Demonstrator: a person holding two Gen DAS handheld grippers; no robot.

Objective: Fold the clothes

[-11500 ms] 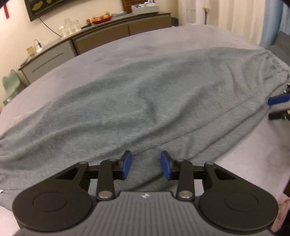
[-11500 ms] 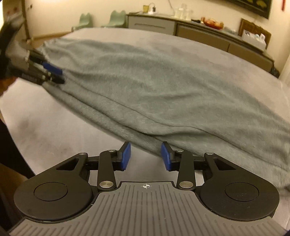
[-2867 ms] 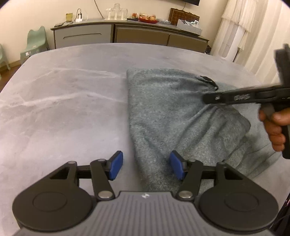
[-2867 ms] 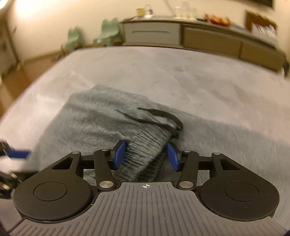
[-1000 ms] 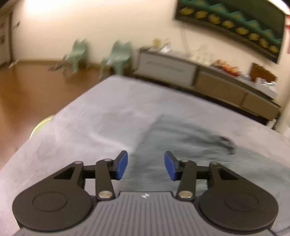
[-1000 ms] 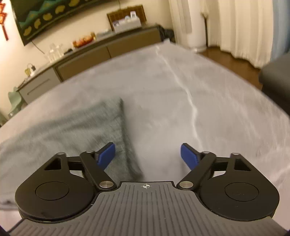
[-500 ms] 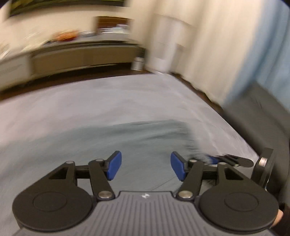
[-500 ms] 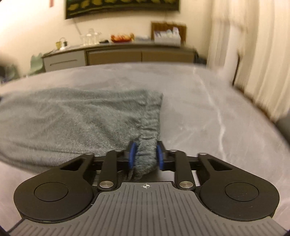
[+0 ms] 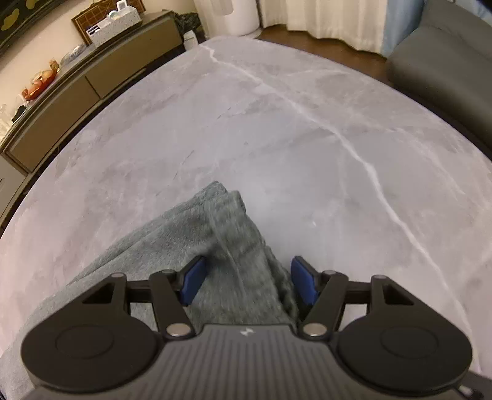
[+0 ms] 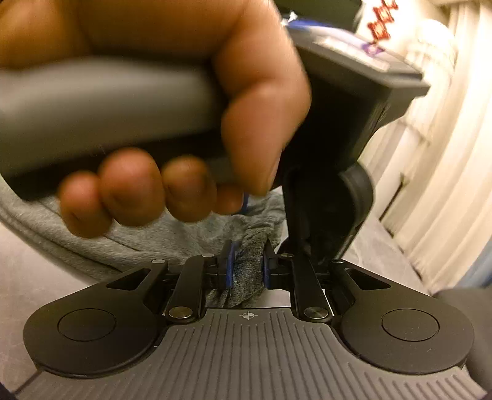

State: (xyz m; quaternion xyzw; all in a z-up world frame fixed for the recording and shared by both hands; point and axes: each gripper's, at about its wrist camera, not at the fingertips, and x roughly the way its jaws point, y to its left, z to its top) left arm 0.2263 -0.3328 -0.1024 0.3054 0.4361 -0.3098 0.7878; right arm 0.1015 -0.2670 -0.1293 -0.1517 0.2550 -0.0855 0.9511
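Marble-grey table [image 9: 307, 129] carries one grey garment [image 9: 221, 246], whose end now lies between my left gripper [image 9: 246, 278]'s spread fingers rather than beyond them as half a second ago. My right gripper [image 10: 246, 264] stays pinched on its bunched edge, while one hand [image 10: 184, 123], newly filling that view, curls around a grey handle above the fingers.

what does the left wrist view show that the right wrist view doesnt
Only the left wrist view shows the open marble table, the sideboard along the wall, a dark sofa, and the left gripper with jaws open around the garment's corner.

Only the right wrist view shows a hand gripping the other tool's handle up close, and the right gripper with jaws shut on bunched fabric.

Both show the grey garment and pale curtains.
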